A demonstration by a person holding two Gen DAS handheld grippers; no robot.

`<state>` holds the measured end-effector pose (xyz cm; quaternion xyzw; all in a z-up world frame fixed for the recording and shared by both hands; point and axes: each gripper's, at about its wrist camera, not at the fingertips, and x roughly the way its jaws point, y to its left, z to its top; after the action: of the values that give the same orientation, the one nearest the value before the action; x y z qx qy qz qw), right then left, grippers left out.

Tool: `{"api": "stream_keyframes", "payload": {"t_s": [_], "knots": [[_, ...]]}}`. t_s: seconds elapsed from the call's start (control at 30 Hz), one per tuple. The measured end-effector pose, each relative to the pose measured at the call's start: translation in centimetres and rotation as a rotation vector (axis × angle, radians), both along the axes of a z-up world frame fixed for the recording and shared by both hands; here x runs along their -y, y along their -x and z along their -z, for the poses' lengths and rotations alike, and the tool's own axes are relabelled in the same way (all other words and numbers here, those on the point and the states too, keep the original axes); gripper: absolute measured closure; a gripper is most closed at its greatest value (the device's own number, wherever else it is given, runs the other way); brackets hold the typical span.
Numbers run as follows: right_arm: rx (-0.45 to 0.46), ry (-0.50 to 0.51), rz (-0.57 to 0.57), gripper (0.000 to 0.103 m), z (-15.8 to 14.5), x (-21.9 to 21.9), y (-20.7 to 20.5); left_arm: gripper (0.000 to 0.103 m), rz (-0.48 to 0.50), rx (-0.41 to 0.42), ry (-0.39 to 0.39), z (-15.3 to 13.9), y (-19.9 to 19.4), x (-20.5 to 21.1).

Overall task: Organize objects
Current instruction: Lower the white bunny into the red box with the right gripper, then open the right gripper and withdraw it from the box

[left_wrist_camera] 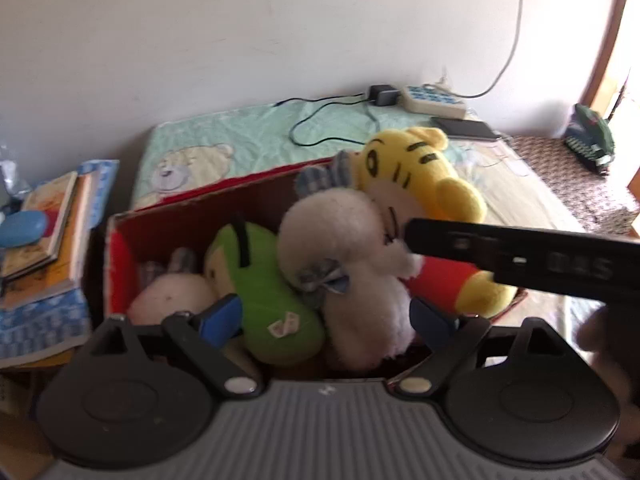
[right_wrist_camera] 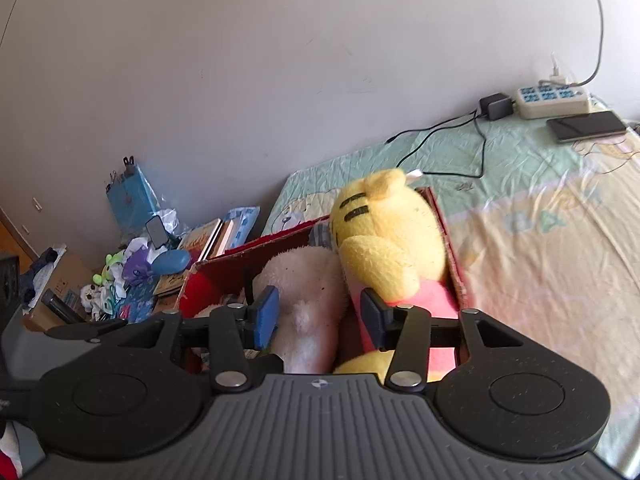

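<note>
Room: a plain pale wall fills the upper half of both views; below it lies a bed under a mint-green cartoon bedsheet (right_wrist_camera: 520,208).
Container: a red cardboard box (left_wrist_camera: 200,204) sits on the bed, centre of the left wrist view, its far wall against the sheet.
Task's things: the plush toys are already inside the box — a yellow tiger plush (left_wrist_camera: 420,172) in the right end, a white plush (left_wrist_camera: 352,248) in the middle, a green plush (left_wrist_camera: 272,280) to its left.
Why so packed: judged from the crowding, the toys lie on their sides, pressed together, so that all fit; the tiger's head rises above the rim.
Left gripper (left_wrist_camera: 324,316): low centre of its frame, fingers spread wide around the green and white plush, clamping nothing.
Right gripper (right_wrist_camera: 316,316): low centre of its frame, fingers apart with the white plush's end between them; whether the pads touch it I cannot tell.
Left view only: the right tool's black body crossing in from the right edge over the tiger's red shirt, and a bear printed on the sheet.
Right view only: the clutter pile (right_wrist_camera: 120,276) at lower left, and a blue case (right_wrist_camera: 170,262) on the books (right_wrist_camera: 204,240).
Both views: a power strip (right_wrist_camera: 554,100) and phone (right_wrist_camera: 586,126) at upper right.
</note>
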<state>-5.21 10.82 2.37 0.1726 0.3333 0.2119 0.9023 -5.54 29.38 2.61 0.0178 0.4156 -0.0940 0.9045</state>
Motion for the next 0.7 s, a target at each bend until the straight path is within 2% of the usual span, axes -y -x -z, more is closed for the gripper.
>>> {"api": "stream_keyframes", "payload": {"t_s": [0.13, 0.2, 0.3, 0.53, 0.7], "knots": [[0.006, 0.078, 0.048, 0.048, -0.7, 0.3, 0.9, 0.011, -0.051, -0.004, -0.065, -0.8, 0.7, 0.7], [0.017, 0.103, 0.061, 0.041, -0.8, 0.7, 1.1, 0.011, -0.081, 0.002, -0.111, -1.1, 1.1, 1.3], [0.039, 0.152, 0.092, 0.037, -1.1, 1.3, 1.4, 0.011, -0.122, -0.005, -0.152, -1.3, 1.4, 2.3], [0.051, 0.222, 0.111, 0.032, -1.1, 3.7, 2.0, 0.011, -0.191, -0.046, -0.189, -1.2, 2.0, 5.1], [0.031, 0.248, 0.152, 0.031, -0.6, 6.4, 2.5, 0.01, -0.194, -0.052, -0.203, -0.9, 2.8, 8.0]]}}
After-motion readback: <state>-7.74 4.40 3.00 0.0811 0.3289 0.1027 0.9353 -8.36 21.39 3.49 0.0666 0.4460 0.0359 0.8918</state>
